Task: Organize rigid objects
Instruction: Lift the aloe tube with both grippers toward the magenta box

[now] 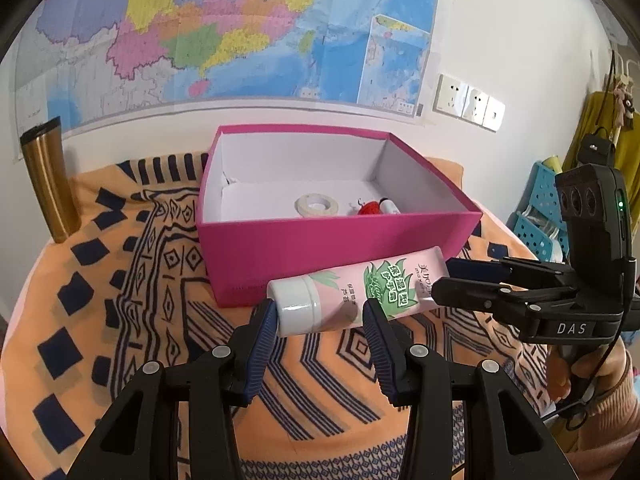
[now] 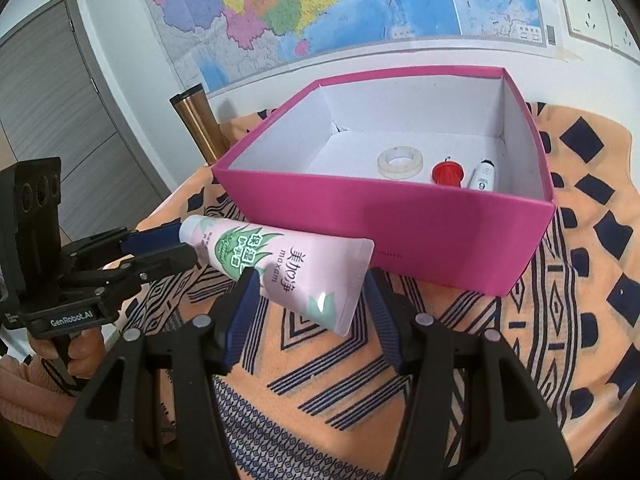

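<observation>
The pink box (image 1: 340,248) already has a tape roll (image 1: 317,204), a red toy (image 1: 367,209) and a small white tube (image 2: 484,176) inside. The hand cream tube (image 1: 352,292) is just in front of the box, up off the cloth. The left gripper (image 1: 320,312) pinches its cap end and the right gripper (image 2: 310,292) pinches its flat end. It still has to go in.

A wall map (image 1: 224,28) hangs above sockets (image 1: 468,102) and a gold tumbler (image 1: 48,180).

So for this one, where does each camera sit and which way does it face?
Left wrist: on the left gripper, angled down at the tube's cap end before the pink box; right gripper and a hand show.
Right wrist: on the right gripper, facing the tube's flat end; left gripper and a hand show.
Shared: tube, box, tape roll, map.
</observation>
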